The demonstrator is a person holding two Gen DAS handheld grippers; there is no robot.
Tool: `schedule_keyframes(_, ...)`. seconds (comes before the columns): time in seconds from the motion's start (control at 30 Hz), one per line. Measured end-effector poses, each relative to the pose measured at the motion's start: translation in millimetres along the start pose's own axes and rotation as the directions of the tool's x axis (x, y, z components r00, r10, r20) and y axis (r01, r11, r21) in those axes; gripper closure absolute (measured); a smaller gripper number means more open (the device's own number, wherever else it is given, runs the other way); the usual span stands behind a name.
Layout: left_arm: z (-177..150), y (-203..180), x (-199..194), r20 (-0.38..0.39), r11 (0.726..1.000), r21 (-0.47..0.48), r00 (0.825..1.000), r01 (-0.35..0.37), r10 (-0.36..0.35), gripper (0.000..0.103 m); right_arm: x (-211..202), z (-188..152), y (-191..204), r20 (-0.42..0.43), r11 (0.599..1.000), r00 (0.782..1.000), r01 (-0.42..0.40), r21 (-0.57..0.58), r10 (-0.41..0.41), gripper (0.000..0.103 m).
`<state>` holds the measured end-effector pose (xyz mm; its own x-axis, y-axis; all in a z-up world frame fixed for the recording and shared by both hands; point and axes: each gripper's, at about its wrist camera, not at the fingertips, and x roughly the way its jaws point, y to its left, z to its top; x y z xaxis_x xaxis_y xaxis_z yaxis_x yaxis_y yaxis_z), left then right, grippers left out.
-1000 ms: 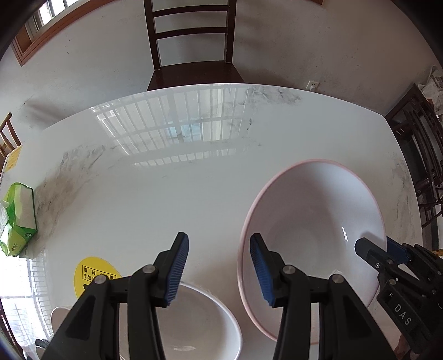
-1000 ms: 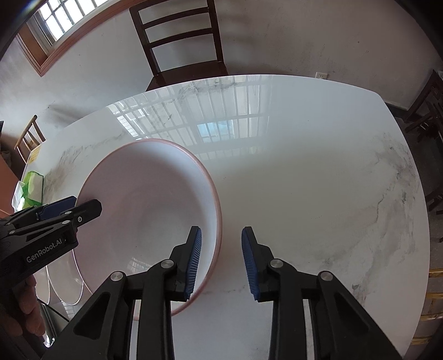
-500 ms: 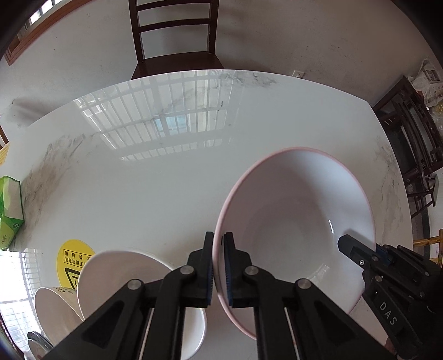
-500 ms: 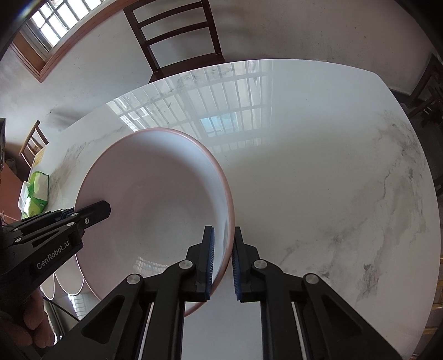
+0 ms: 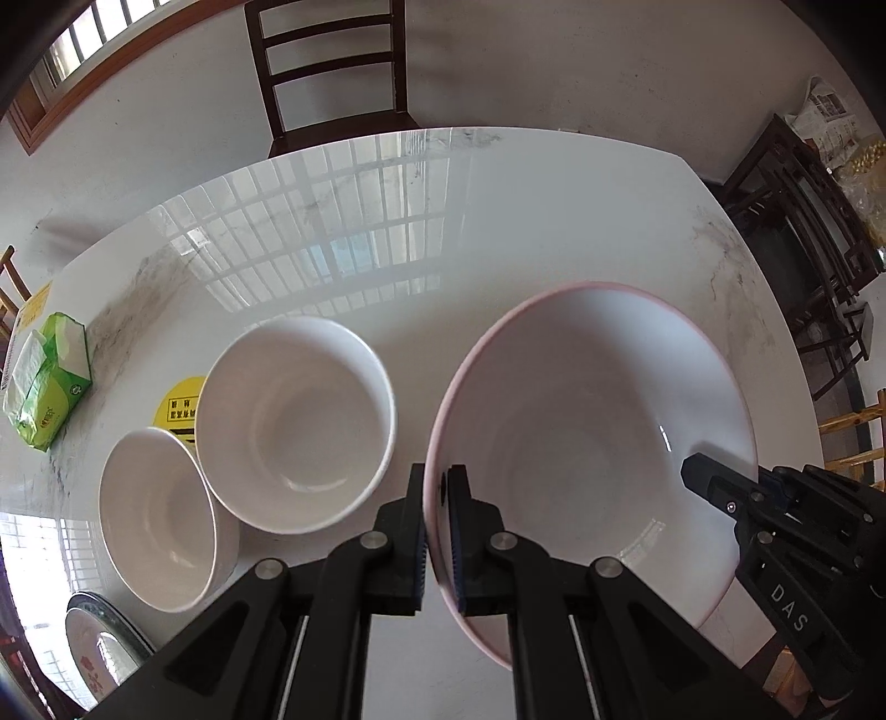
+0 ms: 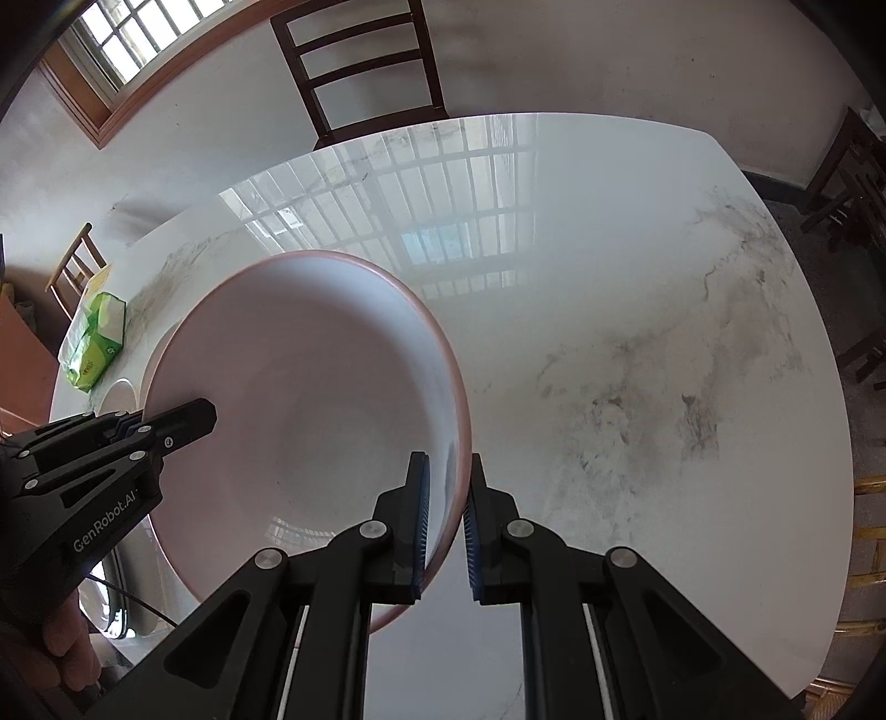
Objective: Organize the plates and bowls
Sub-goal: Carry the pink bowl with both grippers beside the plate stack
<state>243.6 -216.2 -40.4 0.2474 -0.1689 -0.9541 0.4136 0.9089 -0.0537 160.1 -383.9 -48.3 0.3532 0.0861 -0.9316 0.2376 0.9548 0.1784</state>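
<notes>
I am in a home dining room: a glossy white marble tabletop [image 6: 609, 266] with dark wooden chairs around it, one slat-backed chair [image 5: 332, 72] at the far side, a wood-framed barred window [image 6: 127, 33] in a plain wall, white bowls [image 5: 293, 421] and a green tissue pack [image 5: 47, 382] laid out.

Glossy, grey-veined marble table [image 5: 498, 221] mirrors window bars. Glazed ceramic pink-rimmed bowl [image 5: 598, 421], clamped in matt black plastic left gripper [image 5: 437, 531]; ribbed blue pads [image 6: 423, 520]. Left of it: glossy white bowls [image 5: 293, 421], crinkled plastic tissue pack [image 5: 47, 382].
</notes>
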Motion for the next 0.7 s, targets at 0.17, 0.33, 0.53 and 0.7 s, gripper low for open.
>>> schedule_keyframes(0.17, -43, 7, -15, -0.016, 1.000, 0.000, 1.000, 0.004, -0.004, 0.097, -14, -41, 13, -0.007, 1.000, 1.000, -0.010, -0.006, 0.010, 0.091)
schedule_keyframes(0.33, -87, 20, -31, -0.015, 1.000, -0.011, 1.000, 0.009, -0.009, 0.097, -25, -77, 35, -0.005, 1.000, 1.000, -0.001, -0.031, 0.001, 0.091)
schedule_keyframes(0.53, -130, 45, -37, -0.036, 0.999, -0.031, 0.999, 0.011, -0.012, 0.097, -23, -113, 60, -0.030, 0.999, 0.999, -0.022, -0.047, 0.021, 0.091)
schedule_keyframes(0.7, -159, 64, -39, -0.042, 0.999, -0.054, 0.999, 0.002, -0.004, 0.097, -16, -135, 80, -0.057, 0.997, 0.998, -0.039, -0.070, 0.035, 0.090)
